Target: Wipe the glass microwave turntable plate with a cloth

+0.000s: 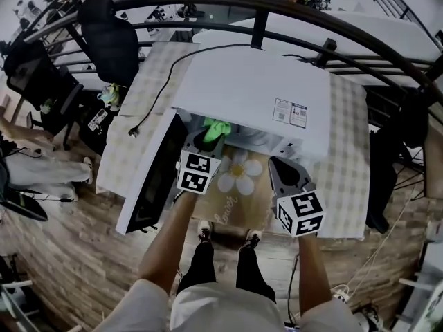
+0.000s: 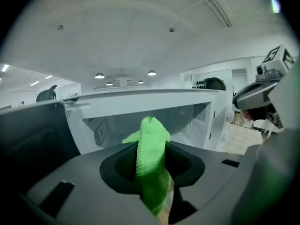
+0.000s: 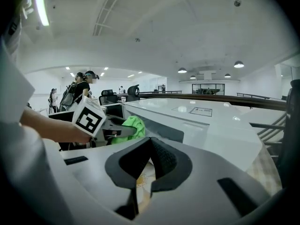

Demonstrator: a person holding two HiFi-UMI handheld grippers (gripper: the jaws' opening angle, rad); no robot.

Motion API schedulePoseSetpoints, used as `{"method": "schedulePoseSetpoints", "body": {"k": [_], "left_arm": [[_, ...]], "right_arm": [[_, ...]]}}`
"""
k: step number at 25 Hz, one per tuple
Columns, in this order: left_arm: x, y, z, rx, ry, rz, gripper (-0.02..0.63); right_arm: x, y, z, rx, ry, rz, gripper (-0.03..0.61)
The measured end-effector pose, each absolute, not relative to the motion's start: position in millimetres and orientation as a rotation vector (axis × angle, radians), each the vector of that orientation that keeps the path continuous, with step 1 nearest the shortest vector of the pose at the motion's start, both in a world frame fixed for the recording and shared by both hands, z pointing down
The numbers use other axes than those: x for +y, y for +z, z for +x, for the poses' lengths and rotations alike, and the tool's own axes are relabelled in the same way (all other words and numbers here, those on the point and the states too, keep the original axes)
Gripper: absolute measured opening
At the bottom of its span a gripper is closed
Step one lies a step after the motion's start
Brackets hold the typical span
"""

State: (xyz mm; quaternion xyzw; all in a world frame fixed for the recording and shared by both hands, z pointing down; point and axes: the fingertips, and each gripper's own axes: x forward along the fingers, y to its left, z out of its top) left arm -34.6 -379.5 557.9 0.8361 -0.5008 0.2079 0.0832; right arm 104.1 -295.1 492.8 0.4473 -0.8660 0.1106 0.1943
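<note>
Going left to right from the microwave [image 1: 249, 88]: its door [image 1: 149, 185] is hanging wide open off the left side. Right at the mouth of the microwave, the left gripper [image 1: 206, 142] is pinching a green cloth [image 2: 152, 139], jaws clenched on a bunched fold with a tuft poking out past the tips. In front of the microwave a flower mat [image 1: 239, 175] is lying on the bench [image 1: 349, 164]. Off the microwave's front right corner, the right gripper [image 3: 151, 142] is hovering with its jaws pressed together and nothing between them.

The glass turntable plate itself? I'm honestly not making it out in any view. My guess is it's sitting on the floor of the microwave cavity, in the shadow.

Handling-wise, I'm expecting that plate to be stiff, heavy-ish, slick and breakable, and probably free to spin on its hub. So if it needs steadying, I'd be taking it by the rim, gently. The cloth is soft and light, and that mid-fold pinch looks about right, with enough left loose to drag across the glass.

Count: one microwave, one cloth, one mat, two grippers and, I'm assuming, one plate.
</note>
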Motion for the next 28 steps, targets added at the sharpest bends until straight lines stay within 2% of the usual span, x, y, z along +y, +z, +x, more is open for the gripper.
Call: {"method": "schedulePoseSetpoints", "body": {"k": [12, 18, 28], "left_arm": [[-480.1, 615.9, -41.8, -1.677, 0.722, 2.324, 0.146], [-497.0, 638.9, -35.4, -1.589, 0.799, 2.271, 0.146], [-480.1, 635.9, 46.6, -1.474, 0.847, 2.459, 0.146]], "right_arm": [[-282.5, 520.1, 123.7, -2.360, 0.336, 1.255, 0.014], [-283.5, 521.1, 136.9, -2.358, 0.357, 1.302, 0.014], [-277.8, 524.1, 158.9, -2.345, 0.365, 1.332, 0.014]]}}
